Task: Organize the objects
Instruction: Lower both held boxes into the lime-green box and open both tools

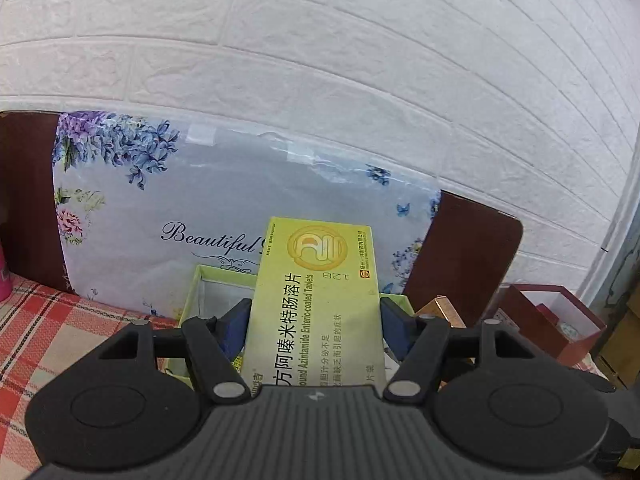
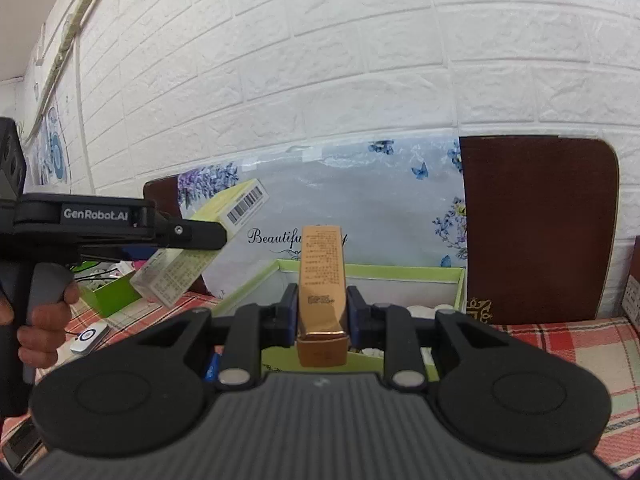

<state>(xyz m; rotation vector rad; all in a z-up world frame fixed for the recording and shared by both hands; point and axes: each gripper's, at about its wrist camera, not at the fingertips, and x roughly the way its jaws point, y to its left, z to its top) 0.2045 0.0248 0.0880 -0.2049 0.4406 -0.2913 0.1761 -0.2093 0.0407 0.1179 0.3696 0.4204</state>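
Carrying step: left tongs (image 1: 314, 320) clamp yellow-green medicine box (image 1: 316, 300), right tongs (image 2: 322, 312) clamp gold box (image 2: 322, 280); next, lower both into green tray (image 2: 400, 272) at 12 o'clock.

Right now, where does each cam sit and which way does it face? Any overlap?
Left wrist: on the left gripper, looking along its fingers at the yellow-green medicine box it clamps, toward the floral bag and white brick wall; only the gripper shows.
Right wrist: on the right gripper, clamping the gold box, same wall ahead; the left gripper and the hand holding it show at left.
Shared: medicine box, floral bag, open green box, plaid cloth.
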